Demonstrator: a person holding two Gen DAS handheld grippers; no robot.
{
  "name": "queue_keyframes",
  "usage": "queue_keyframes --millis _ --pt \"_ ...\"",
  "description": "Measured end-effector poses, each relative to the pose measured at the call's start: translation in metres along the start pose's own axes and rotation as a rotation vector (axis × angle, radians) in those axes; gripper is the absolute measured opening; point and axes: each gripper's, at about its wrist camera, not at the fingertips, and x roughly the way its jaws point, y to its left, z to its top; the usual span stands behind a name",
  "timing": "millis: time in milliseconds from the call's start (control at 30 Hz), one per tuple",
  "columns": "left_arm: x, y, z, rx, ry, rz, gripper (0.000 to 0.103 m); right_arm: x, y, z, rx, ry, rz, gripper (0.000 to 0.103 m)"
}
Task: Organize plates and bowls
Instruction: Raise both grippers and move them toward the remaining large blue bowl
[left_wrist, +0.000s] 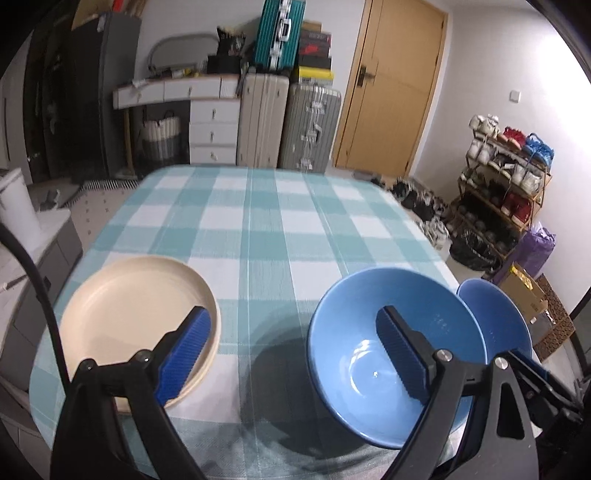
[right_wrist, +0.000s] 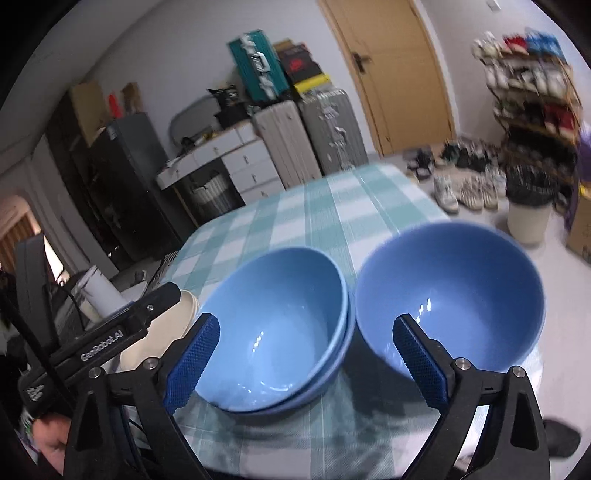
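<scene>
- Bowls are what this step turns on: a lone blue bowl (right_wrist: 450, 295) sits toward the right edge of the surface (left_wrist: 258, 221), just beside a nested pair of blue bowls (right_wrist: 273, 332), one seated inside the other.
- Right gripper (right_wrist: 306, 354) has its fingers (right_wrist: 421, 365) spread wide and holding nothing; the right pad shows in front of the lone bowl's near wall, the left pad in front of the pair's near-left rim.
- Whether either pad touches a bowl cannot be told from this view.
- Left gripper (left_wrist: 295, 354) is equally wide open and empty, hovering low over the near edge, one pad over the cream plate (left_wrist: 136, 325), the other over the pair.
- My reading is that the lone bowl is next to go onto the pair, finishing a single stack.
- To do it well, shift the right gripper rightward so one pad drops inside the lone bowl's near rim and the other stays outside, then close on the wall.
- Glazed ware will likely be slick, so grip firmly and keep the bowl level.
- Lift clear of the pair's rim before moving across; the bowls sit so close that a sideways drag could knock them.
- Lower it centred, and let go only once it is seated.
- Mind the surface's edge, near on the right.
</scene>
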Motion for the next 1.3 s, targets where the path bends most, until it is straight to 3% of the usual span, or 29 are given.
queue_keyframes --millis 167,233,533,800,967,1100,1300 --pt "0.015 -0.001 0.003 -0.013 0.048 -0.015 0.092 0.010 -0.017 -0.007 0.154 0.073 0.024 0.094" --pt "0.022 -0.002 0.005 -0.011 0.078 -0.034 0.092 0.013 -0.018 -0.010 0.178 0.087 0.028 0.086" --pt "0.030 -0.001 0.006 -0.010 0.103 -0.055 0.092 0.014 -0.005 -0.012 0.138 0.070 0.011 0.084" --pt "0.033 -0.002 0.003 -0.004 0.121 -0.060 0.092 0.008 -0.008 -0.009 0.180 0.038 0.040 0.084" --pt "0.040 0.000 0.001 -0.018 0.146 -0.061 0.092 0.012 -0.011 -0.014 0.226 0.085 0.068 0.083" --pt "0.043 -0.001 0.001 -0.017 0.153 -0.053 0.092 0.021 -0.009 -0.020 0.235 0.140 0.043 0.068" --pt "0.058 -0.008 -0.002 0.006 0.206 -0.051 0.088 0.040 -0.009 -0.022 0.276 0.187 0.001 0.057"
